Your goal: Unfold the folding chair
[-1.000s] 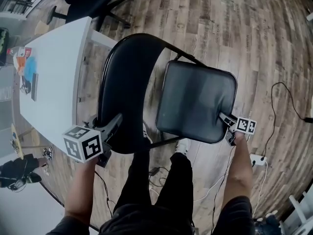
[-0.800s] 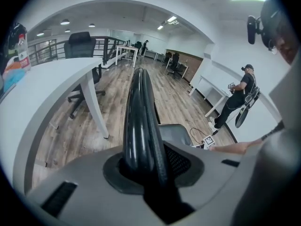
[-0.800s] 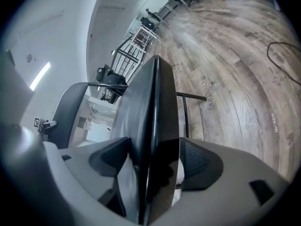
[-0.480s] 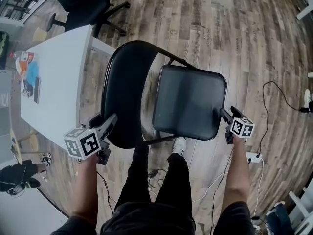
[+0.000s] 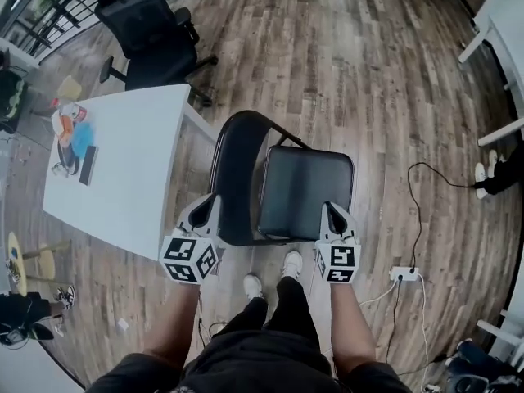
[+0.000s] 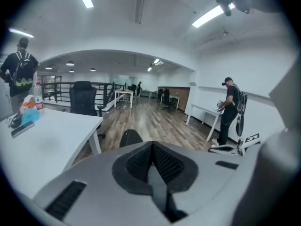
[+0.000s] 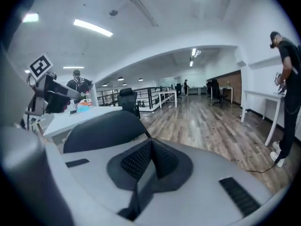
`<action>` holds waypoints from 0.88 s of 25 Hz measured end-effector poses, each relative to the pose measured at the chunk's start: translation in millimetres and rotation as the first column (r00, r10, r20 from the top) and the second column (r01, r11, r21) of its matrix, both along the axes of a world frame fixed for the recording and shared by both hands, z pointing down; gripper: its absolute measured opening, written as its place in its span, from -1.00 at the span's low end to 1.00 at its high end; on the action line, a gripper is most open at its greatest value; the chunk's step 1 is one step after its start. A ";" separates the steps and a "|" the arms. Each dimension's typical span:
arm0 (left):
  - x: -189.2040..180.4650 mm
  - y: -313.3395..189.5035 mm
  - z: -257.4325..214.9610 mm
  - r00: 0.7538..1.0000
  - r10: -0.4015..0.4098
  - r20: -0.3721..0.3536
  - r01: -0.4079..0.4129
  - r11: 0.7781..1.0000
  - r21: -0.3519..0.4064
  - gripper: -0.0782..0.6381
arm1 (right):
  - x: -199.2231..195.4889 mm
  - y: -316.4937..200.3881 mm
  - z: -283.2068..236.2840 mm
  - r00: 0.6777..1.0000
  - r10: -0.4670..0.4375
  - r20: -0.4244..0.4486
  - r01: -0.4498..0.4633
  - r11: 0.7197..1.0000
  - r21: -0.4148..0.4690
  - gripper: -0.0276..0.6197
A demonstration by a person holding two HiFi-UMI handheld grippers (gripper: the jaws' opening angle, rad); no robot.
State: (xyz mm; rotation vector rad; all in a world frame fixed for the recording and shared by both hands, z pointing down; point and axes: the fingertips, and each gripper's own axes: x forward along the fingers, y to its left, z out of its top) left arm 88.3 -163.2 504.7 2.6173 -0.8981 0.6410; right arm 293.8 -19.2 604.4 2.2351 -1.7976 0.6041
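Note:
The black folding chair stands unfolded on the wood floor, its seat [image 5: 307, 191] level and its curved backrest [image 5: 237, 178] to the left of the seat. My left gripper [image 5: 211, 201] hovers over the backrest's near edge, shut and empty. My right gripper [image 5: 332, 210] hovers over the seat's near edge, also shut and empty. In the left gripper view the jaws [image 6: 153, 147] meet, with the backrest top [image 6: 130, 138] just beyond. In the right gripper view the jaws [image 7: 151, 145] meet in front of the backrest [image 7: 106, 128].
A white table [image 5: 115, 162] with a bottle and small items stands left of the chair, an office chair [image 5: 151, 31] behind it. A power strip [image 5: 401, 274] with a cable lies on the floor at the right. Other people [image 6: 230, 109] stand by white desks farther off.
Both grippers have come off the chair, the left from the backrest edge and the right from the seat edge. They have risen and closed. The chair now looks smaller, below me.

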 end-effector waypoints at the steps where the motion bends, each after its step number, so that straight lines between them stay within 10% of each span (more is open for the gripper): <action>1: 0.3 10.4 -7.9 0.999 0.016 -0.028 -0.015 1.000 0.004 -0.77 | -18.1 3.2 -27.0 0.999 0.013 -0.035 -0.012 1.000 0.021 -0.87; 14: -118.5 128.5 -91.4 0.974 0.134 -0.185 -0.122 0.990 0.074 -0.77 | -216.9 69.3 -207.7 0.975 0.075 -0.211 -0.035 0.982 0.188 -0.88; 22: -153.4 162.2 -131.9 0.957 0.168 -0.235 -0.138 0.981 0.138 -0.77 | -268.8 88.4 -262.3 0.949 0.069 -0.307 0.016 0.964 0.264 -0.87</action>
